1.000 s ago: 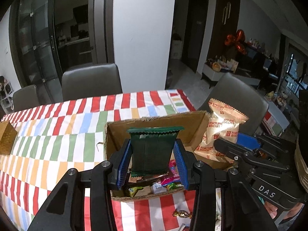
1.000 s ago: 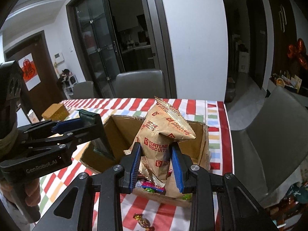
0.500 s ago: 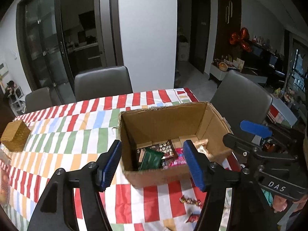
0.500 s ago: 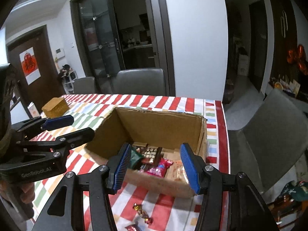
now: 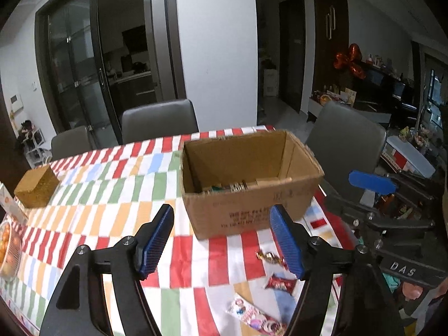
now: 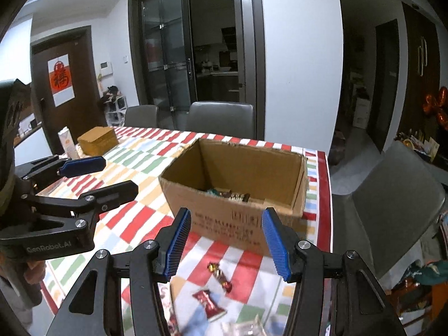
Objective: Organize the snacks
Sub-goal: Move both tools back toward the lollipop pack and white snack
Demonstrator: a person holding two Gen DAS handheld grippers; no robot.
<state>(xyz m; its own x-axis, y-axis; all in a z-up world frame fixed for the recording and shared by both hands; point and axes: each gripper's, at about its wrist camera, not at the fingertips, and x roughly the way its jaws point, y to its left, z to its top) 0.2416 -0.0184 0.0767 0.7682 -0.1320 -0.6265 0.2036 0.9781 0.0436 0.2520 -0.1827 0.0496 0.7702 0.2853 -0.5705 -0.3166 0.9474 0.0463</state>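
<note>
Both packets have gone from the jaws into the cardboard box (image 5: 249,196), which stands near the far right corner of the striped tabletop (image 5: 112,196). Left tool (image 5: 224,240) has just been opening and stands wide, nothing between its pads; right tool (image 6: 226,242) likewise, half-wide and empty. Loose wrapped candies (image 6: 219,275) lie near the tabletop's near edge.

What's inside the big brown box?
Inside the cardboard box, only the tops of a few snack packets show, dark and green. The box's front wall hides the rest of the bottom.
</note>
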